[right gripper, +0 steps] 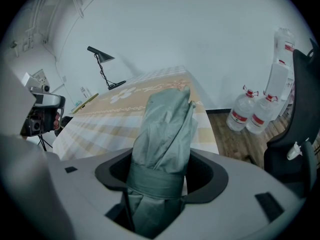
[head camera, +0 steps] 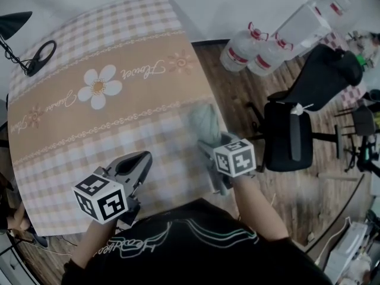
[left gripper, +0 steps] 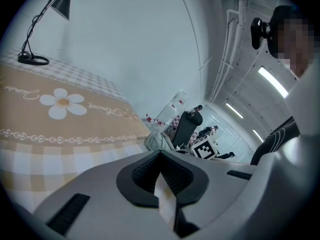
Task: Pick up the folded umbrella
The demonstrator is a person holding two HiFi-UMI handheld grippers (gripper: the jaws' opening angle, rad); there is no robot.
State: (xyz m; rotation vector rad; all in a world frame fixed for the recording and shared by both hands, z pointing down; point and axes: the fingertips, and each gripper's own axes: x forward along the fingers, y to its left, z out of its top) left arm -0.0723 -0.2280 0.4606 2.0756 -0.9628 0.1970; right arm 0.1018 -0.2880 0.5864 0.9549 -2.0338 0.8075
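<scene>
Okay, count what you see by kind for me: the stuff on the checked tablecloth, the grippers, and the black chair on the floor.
folded umbrella: 1
desk lamp: 1
grippers: 2, the left gripper and the right gripper
office chair: 1
Total: 5

Head view looks steeply down; gripper views skim the same table [head camera: 119,40]

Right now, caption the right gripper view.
Right gripper clamps grey-green folded fabric umbrella; beige checked floral tablecloth behind.
</scene>
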